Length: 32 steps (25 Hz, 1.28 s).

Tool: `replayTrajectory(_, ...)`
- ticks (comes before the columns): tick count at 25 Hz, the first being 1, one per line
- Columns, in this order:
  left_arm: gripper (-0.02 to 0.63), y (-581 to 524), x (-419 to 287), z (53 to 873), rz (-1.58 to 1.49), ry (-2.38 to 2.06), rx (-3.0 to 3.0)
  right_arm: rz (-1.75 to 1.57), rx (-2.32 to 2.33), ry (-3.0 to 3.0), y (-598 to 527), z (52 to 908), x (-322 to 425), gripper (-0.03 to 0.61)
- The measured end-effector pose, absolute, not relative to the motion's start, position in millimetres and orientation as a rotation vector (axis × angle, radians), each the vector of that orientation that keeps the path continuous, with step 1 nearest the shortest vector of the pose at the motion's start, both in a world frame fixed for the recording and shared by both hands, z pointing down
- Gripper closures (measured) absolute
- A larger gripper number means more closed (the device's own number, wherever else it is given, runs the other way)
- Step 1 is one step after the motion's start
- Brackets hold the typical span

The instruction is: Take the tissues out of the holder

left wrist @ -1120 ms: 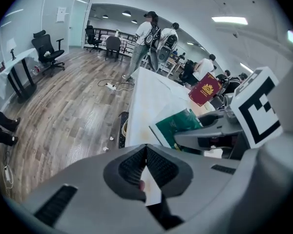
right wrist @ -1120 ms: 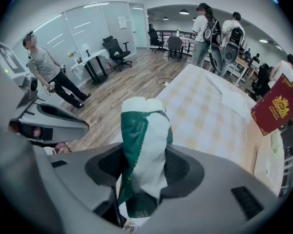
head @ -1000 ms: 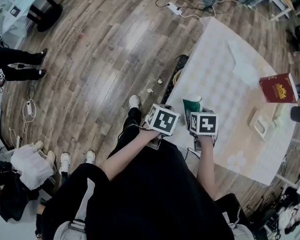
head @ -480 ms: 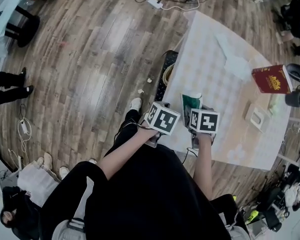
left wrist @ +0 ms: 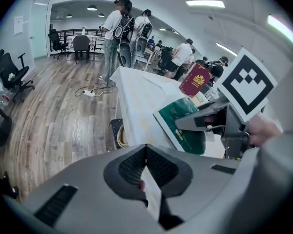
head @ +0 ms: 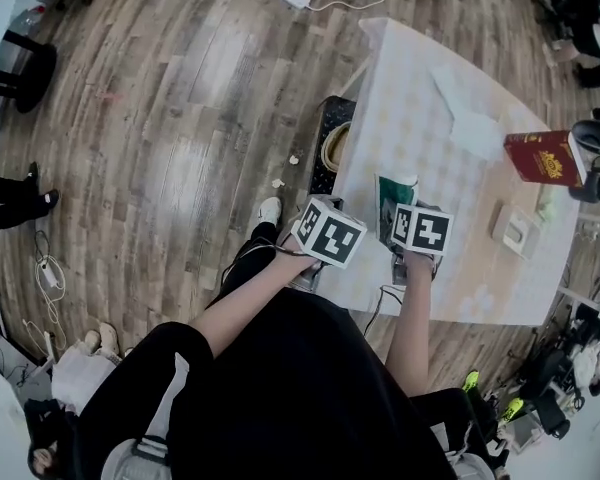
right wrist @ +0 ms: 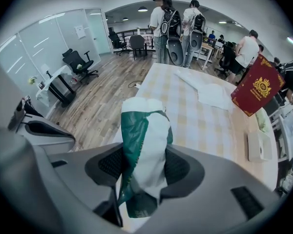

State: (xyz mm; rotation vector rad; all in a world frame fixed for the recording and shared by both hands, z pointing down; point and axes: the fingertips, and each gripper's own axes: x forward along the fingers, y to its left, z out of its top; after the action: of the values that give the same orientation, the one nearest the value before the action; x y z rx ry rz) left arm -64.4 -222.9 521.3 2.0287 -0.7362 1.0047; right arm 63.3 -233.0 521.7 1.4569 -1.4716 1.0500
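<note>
A green and white tissue pack stands up between the jaws of my right gripper over the near edge of the table. In the right gripper view the pads press on the pack from both sides, so the right gripper is shut on it. My left gripper hangs just left of it at the table's edge, apart from the pack. The left gripper has its tips touching; a thin white strip shows behind them, and I cannot tell what it is.
A red box stands at the table's right side, with a white rectangular box near it. Loose white tissue lies farther back. A round basket sits on the floor beside the table. People stand beyond the far end.
Both grippers have drifted a little to the right along the table's near edge and rolled slightly. The right one still holds the pack.
</note>
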Motion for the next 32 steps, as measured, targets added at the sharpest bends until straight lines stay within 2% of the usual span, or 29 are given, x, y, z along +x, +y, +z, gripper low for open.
replayTrajectory(24, 0.607, -272, -99, 548, 1.036, -0.679, 2.026, 0.922, 1.359, -1.273, -303, 555, 66, 0.356)
replayTrajectory(32, 0.607, -273, -86, 551, 1.059, -0.636, 2.066, 0.962, 1.328, -1.308, -304, 563, 66, 0.356)
